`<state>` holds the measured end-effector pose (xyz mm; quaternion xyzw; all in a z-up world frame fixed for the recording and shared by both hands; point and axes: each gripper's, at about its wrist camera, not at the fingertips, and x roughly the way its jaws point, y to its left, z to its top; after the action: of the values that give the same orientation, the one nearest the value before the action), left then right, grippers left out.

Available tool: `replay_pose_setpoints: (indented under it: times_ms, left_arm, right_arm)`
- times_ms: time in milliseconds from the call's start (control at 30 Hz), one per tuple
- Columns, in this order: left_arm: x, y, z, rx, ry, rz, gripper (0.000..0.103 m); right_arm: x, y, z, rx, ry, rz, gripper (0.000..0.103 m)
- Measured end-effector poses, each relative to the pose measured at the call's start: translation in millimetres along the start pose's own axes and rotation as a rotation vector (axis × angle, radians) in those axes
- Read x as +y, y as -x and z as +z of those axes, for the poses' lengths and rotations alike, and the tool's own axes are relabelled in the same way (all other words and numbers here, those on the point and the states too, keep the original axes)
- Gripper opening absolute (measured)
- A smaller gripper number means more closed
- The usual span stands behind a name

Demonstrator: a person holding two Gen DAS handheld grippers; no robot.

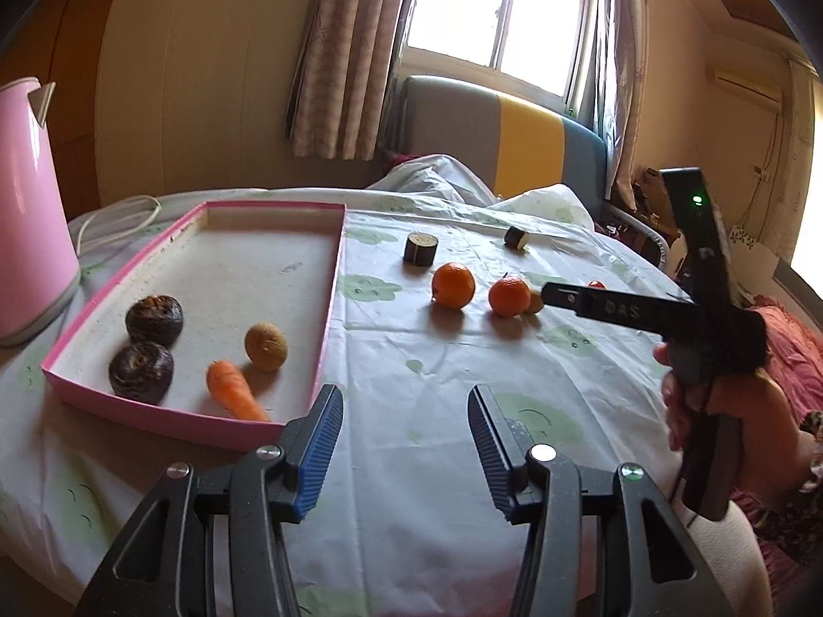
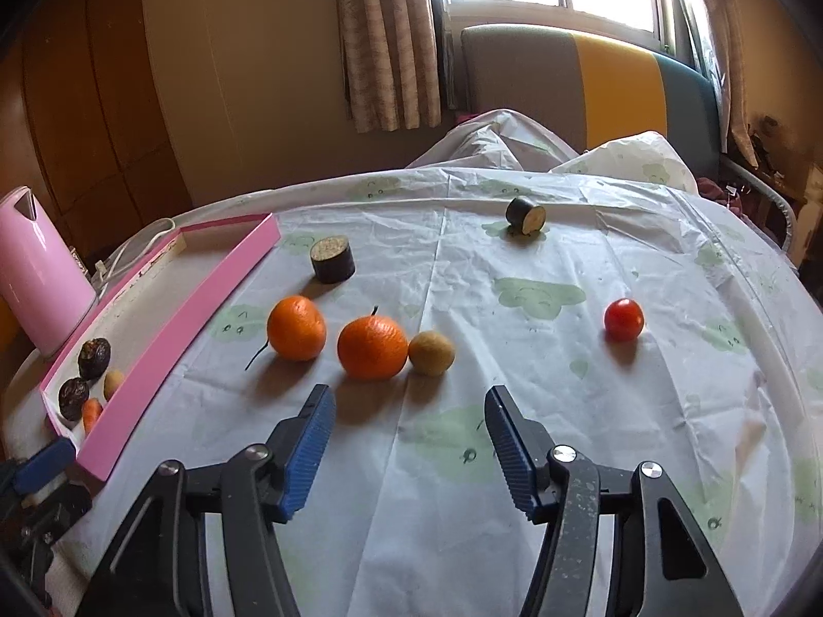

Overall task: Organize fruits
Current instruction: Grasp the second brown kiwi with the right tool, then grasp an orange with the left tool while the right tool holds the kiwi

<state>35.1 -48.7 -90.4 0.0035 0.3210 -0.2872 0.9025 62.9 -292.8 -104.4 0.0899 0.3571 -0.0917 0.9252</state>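
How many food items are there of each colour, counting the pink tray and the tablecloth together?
Orange: 3, two oranges and one carrot
Dark: 4
Tan: 2
Red: 1
Total: 10

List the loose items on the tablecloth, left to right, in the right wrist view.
Dark cut cylinder → left orange → right orange → tan fruit → dark piece → tomato.
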Motion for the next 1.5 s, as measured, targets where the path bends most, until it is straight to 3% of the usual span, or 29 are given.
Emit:
replay_pose_setpoints:
  times_ms: [200, 500, 633, 800, 1100, 1400, 1500]
  left_arm:
    - [-3, -2, 4, 0.020, 0.021, -0.007, 0.052]
    - [-12, -9, 9, 0.043, -0.011, 0.001, 0.052]
    - [-15, -14, 17, 0.046, -0.017, 0.004, 0.052]
    - [-22, -29, 31, 0.064, -0.009, -0.012, 0.052]
    - [-31, -89, 63, 0.170, -0.001, 0.003, 0.052]
    - [-42, -143, 91, 0.208, -0.029, 0.055, 0.052]
    - [-43, -158, 97, 0.224, -0.018, 0.040, 0.052]
  right_arm:
    - [-20, -32, 18, 0.076, -0.025, -0.048, 0.047]
    - [-11, -61, 19, 0.129, 0.000, 0.029, 0.044]
    - [-12, -65, 20, 0.129, -0.016, 0.046, 0.027]
    - [-20, -62, 17, 0.093, -0.056, 0.030, 0.027]
    - [-46, -56, 12, 0.043, -0.187, 0.018, 0.027]
    - [-50, -56, 10, 0.034, -0.203, 0.031, 0.027]
    - [-49, -56, 9, 0.032, -0.197, 0.025, 0.027]
